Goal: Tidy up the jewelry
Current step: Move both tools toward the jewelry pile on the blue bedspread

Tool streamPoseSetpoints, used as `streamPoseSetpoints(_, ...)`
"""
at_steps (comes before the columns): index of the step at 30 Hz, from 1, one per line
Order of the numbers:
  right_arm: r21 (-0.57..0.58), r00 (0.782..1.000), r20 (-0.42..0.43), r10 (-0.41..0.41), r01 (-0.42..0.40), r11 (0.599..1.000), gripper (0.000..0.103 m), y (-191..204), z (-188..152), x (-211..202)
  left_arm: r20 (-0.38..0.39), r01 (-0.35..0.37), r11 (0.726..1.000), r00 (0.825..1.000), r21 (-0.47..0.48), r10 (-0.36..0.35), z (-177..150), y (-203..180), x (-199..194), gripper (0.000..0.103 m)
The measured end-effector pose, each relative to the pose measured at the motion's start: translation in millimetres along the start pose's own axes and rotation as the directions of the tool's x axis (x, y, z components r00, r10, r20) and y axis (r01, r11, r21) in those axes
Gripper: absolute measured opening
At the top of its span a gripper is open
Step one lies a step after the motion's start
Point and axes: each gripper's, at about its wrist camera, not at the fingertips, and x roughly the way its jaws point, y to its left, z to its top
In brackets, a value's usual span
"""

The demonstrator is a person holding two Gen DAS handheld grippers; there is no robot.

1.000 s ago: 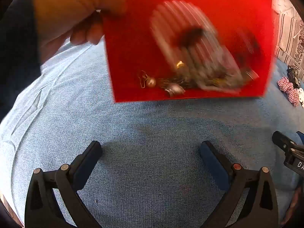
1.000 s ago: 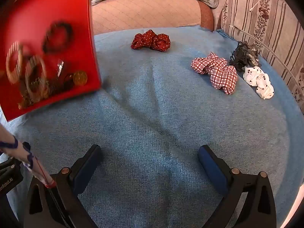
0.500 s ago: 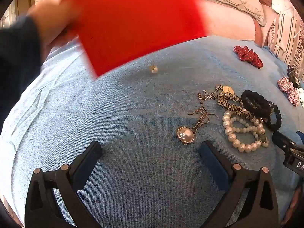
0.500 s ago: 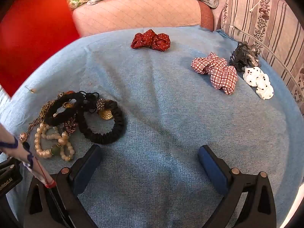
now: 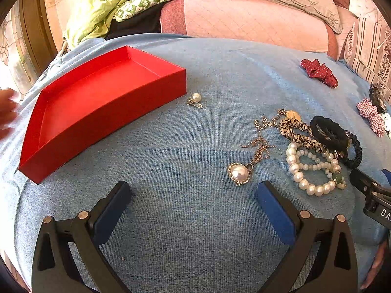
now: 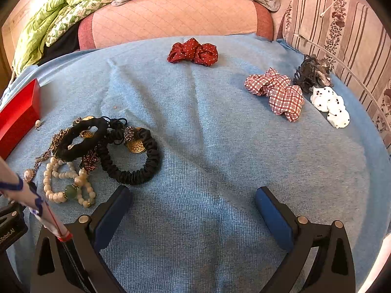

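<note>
An empty red tray (image 5: 73,131) lies on the blue cloth at the left; its end shows in the right wrist view (image 6: 17,119). A jewelry pile lies to its right: a pearl pendant on a chain (image 5: 239,172), a pearl bracelet (image 5: 310,171), a leopard band (image 5: 297,131) and black hair ties (image 5: 330,131). A single pearl earring (image 5: 195,99) lies beside the tray. The same pile shows in the right wrist view, with the black scrunchie (image 6: 136,163) and pearl bracelet (image 6: 66,183). My left gripper (image 5: 193,200) and right gripper (image 6: 193,200) are open, empty, above the cloth.
A red dotted scrunchie (image 6: 193,52), a checked scrunchie (image 6: 278,92), a white dotted one (image 6: 330,106) and a dark hair claw (image 6: 311,73) lie at the far right. A pink cushion (image 6: 176,17) and green quilt (image 6: 53,14) lie behind. A hand (image 5: 6,112) is at the left edge.
The hand tipped the jewelry out of the red tray onto the cloth, then set the empty tray down at the left. Both grippers have stayed still.
</note>
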Motion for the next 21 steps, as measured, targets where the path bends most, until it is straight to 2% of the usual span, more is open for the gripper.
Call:
streamPoseSetpoints(17, 0.007, 1.000, 0.000, -0.002, 0.002, 1.000, 0.103, -1, 0, 0, -0.009, 0.004, 1.000, 1.000, -0.003, -0.004, 3, 0, 0, 0.103)
streamPoseSetpoints(19, 0.012, 1.000, 0.006, 0.010, -0.010, 1.000, 0.103, -1, -1, -5, -0.029, 0.017, 1.000, 0.999, 0.003, -0.017, 5, 2, -2, 0.103)
streamPoseSetpoints(21, 0.031, 1.000, 0.016, 0.025, -0.026, 0.999, 0.103, -4, -5, -13, -0.010, 0.018, 0.999, 1.000, 0.034, -0.018, 3, 2, -13, 0.103)
